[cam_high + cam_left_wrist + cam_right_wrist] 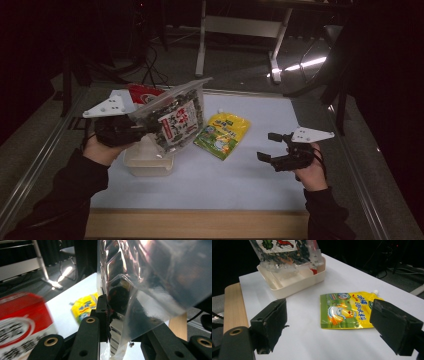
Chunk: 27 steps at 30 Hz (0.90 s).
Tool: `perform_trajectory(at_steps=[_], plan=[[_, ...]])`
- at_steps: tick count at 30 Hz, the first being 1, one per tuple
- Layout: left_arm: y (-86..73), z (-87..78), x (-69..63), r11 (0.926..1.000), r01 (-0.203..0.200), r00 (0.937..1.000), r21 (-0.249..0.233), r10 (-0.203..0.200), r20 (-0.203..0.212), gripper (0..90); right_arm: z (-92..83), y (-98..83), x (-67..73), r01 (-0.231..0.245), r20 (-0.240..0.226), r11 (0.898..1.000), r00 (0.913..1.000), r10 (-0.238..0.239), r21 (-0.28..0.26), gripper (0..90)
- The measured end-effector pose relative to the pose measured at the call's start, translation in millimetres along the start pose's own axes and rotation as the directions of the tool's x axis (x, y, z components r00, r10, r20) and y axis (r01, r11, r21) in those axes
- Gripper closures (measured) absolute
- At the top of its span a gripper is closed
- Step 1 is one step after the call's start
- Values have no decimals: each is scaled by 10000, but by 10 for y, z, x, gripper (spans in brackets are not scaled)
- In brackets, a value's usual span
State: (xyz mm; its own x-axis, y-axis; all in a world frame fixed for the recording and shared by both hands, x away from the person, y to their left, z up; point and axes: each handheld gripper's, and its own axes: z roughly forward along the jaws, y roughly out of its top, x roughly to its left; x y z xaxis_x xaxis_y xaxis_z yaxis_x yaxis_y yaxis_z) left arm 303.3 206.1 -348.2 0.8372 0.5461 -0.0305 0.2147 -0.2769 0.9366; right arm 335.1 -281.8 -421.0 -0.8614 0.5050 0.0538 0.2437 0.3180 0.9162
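Clear plastic bag: the seaweed bag [175,120], see-through with dark flakes inside and a white label with red print, is held up off the table and tilted, its lower end over the tray (the right gripper view shows that end hanging just above the tray's inside).
Left gripper: the left gripper [131,129] has its jaws closed on the bag's edge; in the left gripper view the crinkled film is pinched between the two black jaws and rises up and to the right from them.
Right gripper: the right gripper [272,146] has its jaws spread wide with nothing between them; it hovers low over the white table surface, well apart from the bag.
Tray: the cream tray [148,165] sits on the table near the person's left hand [102,149], shallow and rectangular, with a divider inside visible in the right gripper view.
Yellow pouch: the yellow spout pouch [222,134] lies flat on the table between the tray and the right gripper; in the right gripper view it lies beyond the two open jaws, untouched.
Red pack: a red-and-white pack [22,322] sits behind the left gripper, blurred and close in the left gripper view.
Table: the white table top [235,180] has a wooden front edge (nearest the person).
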Motion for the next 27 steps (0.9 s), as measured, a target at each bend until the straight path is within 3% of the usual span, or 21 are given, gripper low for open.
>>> perform_trajectory(at_steps=[7,15,16,21,27], plan=[[-93,-238,205,9998,126,9977,141,-116,-669,765,17,-69,-28,-125,-76,9995,9999,123,-301,141],[-176,-355,341,9976,291,9955,630,-232,-921,764,56,-105,-20,-165,-136,9998,9998,164,-82,141],[-207,-386,375,9954,284,9951,911,-195,-966,764,58,-107,-20,-170,-147,9998,9998,168,-84,141],[-270,-410,430,9917,428,9940,1214,-301,-1051,764,69,-113,-21,-216,-189,9998,9996,215,-39,142],[-341,-307,523,9839,697,9924,1647,-516,-1115,764,91,-115,-21,-230,-233,9997,9995,229,-34,142]])
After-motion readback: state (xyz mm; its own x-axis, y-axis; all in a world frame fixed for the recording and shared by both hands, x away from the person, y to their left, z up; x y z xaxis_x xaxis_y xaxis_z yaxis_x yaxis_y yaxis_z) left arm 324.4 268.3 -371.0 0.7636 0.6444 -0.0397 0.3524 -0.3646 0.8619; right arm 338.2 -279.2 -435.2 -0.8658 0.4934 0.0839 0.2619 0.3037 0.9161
